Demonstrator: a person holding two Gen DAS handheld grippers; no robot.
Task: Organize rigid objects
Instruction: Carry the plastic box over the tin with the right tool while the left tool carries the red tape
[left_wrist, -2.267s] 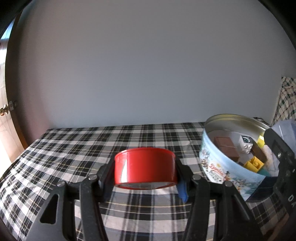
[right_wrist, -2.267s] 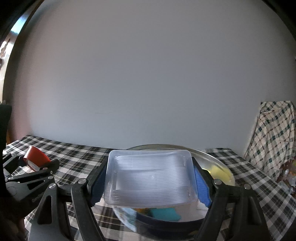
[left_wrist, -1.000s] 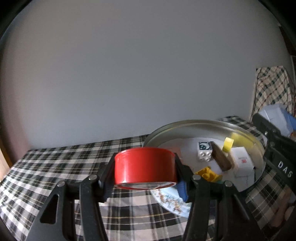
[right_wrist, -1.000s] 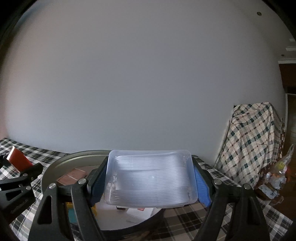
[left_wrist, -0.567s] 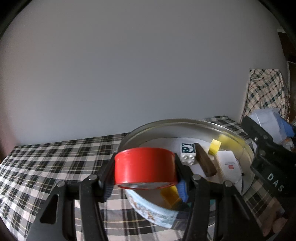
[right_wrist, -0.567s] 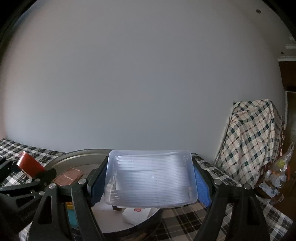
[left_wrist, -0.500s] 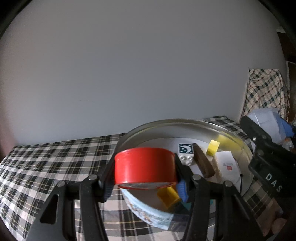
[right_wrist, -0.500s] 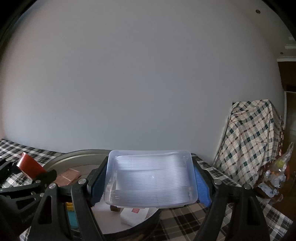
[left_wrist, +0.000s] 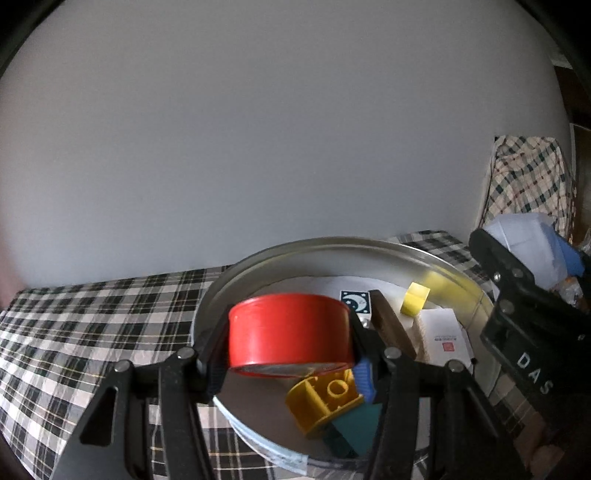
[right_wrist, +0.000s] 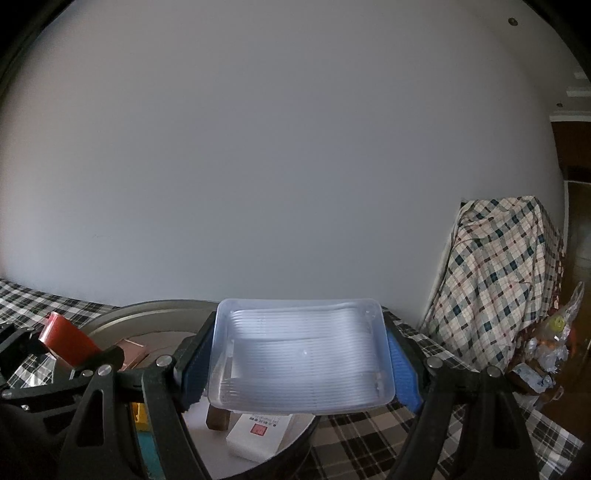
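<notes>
Drop-off step: left gripper (left_wrist: 290, 363) jaws clamp the red tin (left_wrist: 289, 334) over the round tin (left_wrist: 458, 275). Right gripper (right_wrist: 301, 365) jaws grip a clear tray (right_wrist: 301, 354). Next I'd lower the red one, then release.

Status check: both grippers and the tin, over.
Left gripper shut on red cap. Right gripper shut on clear tray. Both over open tin; nothing blocking.

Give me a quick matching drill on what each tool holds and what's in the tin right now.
Things:
1. red round container
2. clear plastic tray
3. yellow block
4. white box

States:
A. lying in the round tin, red label up
B. clamped in the right tool
C. clamped in the left tool
D. near the tin's far wall

Pairs: 1-C, 2-B, 3-D, 4-A
</notes>
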